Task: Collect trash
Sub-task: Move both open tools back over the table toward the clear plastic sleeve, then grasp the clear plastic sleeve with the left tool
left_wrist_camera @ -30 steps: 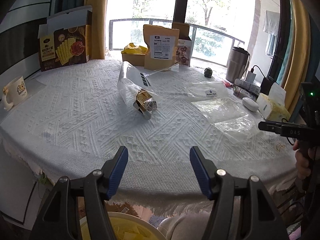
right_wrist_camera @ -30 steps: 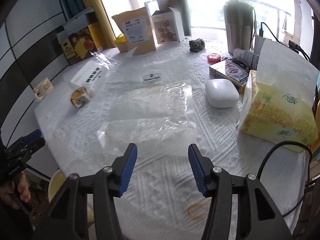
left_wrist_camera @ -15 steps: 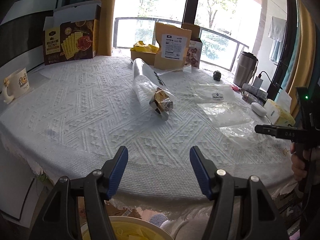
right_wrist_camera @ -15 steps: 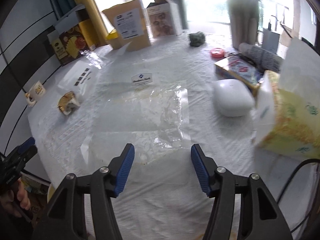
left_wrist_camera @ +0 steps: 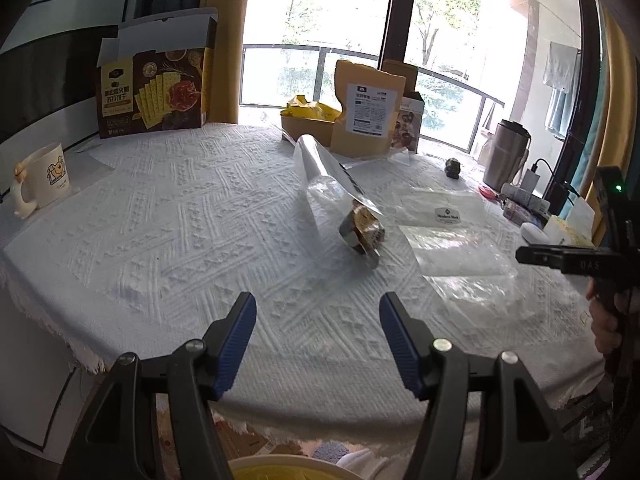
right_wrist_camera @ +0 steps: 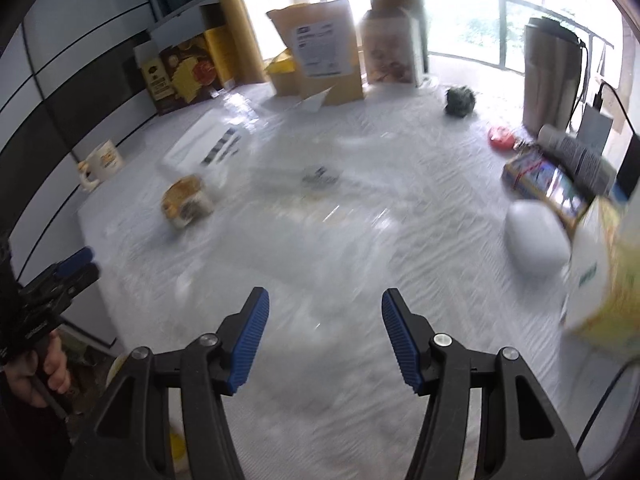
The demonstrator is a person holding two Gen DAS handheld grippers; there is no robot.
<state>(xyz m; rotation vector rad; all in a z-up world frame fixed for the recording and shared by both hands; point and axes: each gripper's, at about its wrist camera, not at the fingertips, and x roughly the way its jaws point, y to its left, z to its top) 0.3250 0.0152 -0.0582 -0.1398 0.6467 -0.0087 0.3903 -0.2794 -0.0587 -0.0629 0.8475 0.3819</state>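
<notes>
A clear plastic bag with a crumpled gold wrapper (left_wrist_camera: 360,226) in its end lies mid-table; it also shows blurred in the right wrist view (right_wrist_camera: 186,202). Flat clear plastic sheets (left_wrist_camera: 460,258) lie to its right, one with a small label (left_wrist_camera: 448,214). My left gripper (left_wrist_camera: 318,338) is open and empty, low over the table's near edge. My right gripper (right_wrist_camera: 324,340) is open and empty above the near plastic sheet (right_wrist_camera: 320,248). The right gripper also shows at the right of the left wrist view (left_wrist_camera: 560,258).
A cracker box (left_wrist_camera: 154,88), brown pouch (left_wrist_camera: 368,110), yellow bag in a carton (left_wrist_camera: 306,114), mug (left_wrist_camera: 44,180), steel tumbler (left_wrist_camera: 506,156), tissue pack (right_wrist_camera: 604,276), white case (right_wrist_camera: 536,240) and red item (right_wrist_camera: 500,136) stand around the white tablecloth (left_wrist_camera: 180,220). A yellow bin rim (left_wrist_camera: 280,468) is below the edge.
Both grippers have moved forward over the table and stay open. The right wrist view has swung and is now motion-blurred. The trash has not moved.
</notes>
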